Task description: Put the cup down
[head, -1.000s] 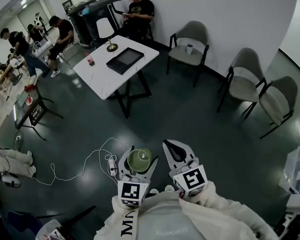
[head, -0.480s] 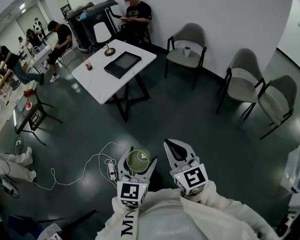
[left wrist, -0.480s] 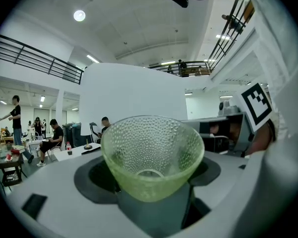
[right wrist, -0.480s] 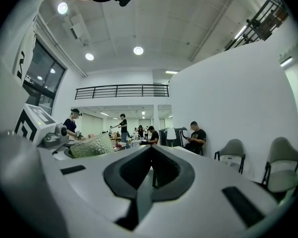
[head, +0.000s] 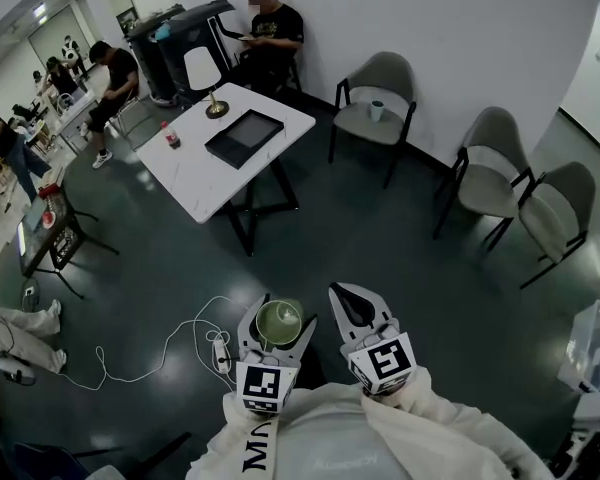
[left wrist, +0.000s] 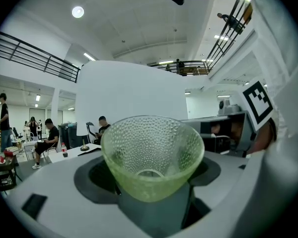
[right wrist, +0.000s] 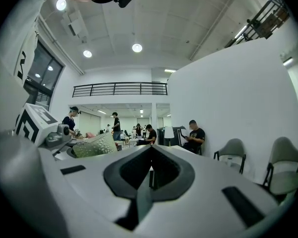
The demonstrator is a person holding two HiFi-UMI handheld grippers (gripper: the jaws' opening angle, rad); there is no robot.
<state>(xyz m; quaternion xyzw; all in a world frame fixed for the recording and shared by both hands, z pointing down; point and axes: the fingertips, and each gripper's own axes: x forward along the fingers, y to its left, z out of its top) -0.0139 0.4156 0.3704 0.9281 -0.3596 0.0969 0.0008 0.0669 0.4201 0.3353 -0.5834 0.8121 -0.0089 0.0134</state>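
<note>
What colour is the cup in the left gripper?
Pale green, dimpled glass cup; left gripper view shows it best.

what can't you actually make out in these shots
- Base of the green cup: left gripper view, sunk between the jaws of the left hand-held gripper.
- Label of the bottle on the white table: head view, too small.
- Contents of the small cup on the chair: head view, too small.

the cup (left wrist: 151, 155) is translucent green glass, pebbled; the left gripper (head: 279, 314) round it is smooth matt plastic. beyond the cup, the dark floor (head: 380, 228) looks glossy.
</note>
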